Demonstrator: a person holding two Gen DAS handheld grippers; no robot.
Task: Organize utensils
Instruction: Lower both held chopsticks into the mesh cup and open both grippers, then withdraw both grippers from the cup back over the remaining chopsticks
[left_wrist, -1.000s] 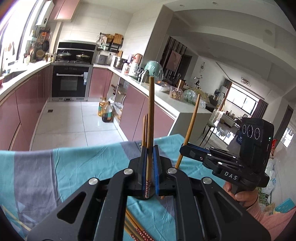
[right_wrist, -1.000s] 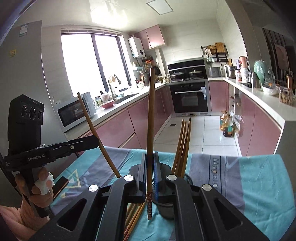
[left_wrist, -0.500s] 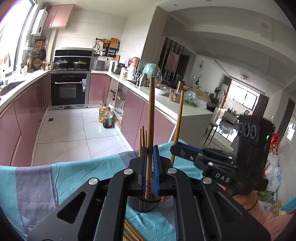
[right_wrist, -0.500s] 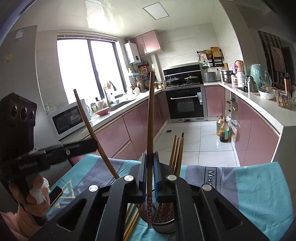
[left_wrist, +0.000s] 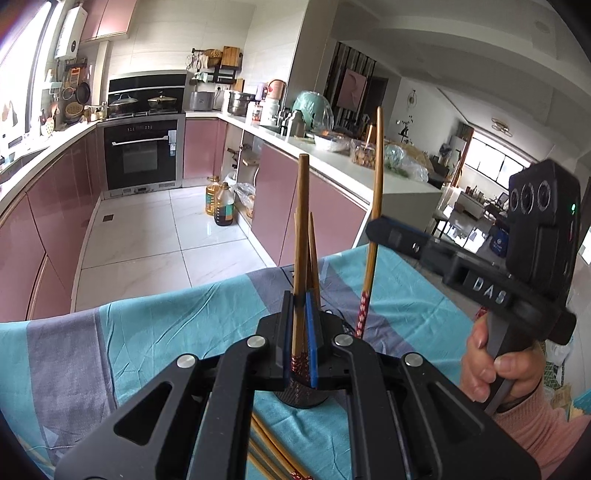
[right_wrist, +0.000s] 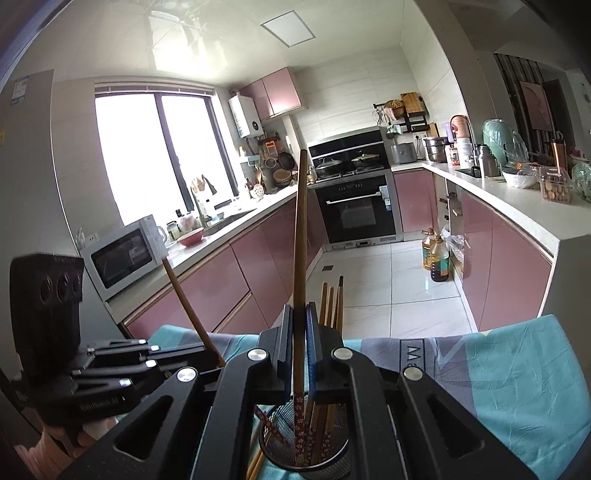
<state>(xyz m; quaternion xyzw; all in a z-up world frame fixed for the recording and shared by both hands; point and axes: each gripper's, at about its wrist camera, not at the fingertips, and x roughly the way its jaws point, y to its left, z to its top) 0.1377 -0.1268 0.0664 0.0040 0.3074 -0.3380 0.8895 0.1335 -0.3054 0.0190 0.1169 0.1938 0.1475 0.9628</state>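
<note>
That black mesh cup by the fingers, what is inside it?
The black mesh cup holds several wooden chopsticks standing upright, patterned ends down. The right gripper lowers another chopstick in. The left gripper holds one too. The cup's bottom is hidden.

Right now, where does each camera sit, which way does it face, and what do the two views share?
Left wrist: rides the left hand-held gripper, faces the oven and living room; shows its chopstick, the right hand-held gripper and right hand.
Right wrist: rides the right hand-held gripper, faces the window and oven; shows the left hand-held gripper.
Shared: mesh chopstick holder, blue tablecloth, oven.
</note>
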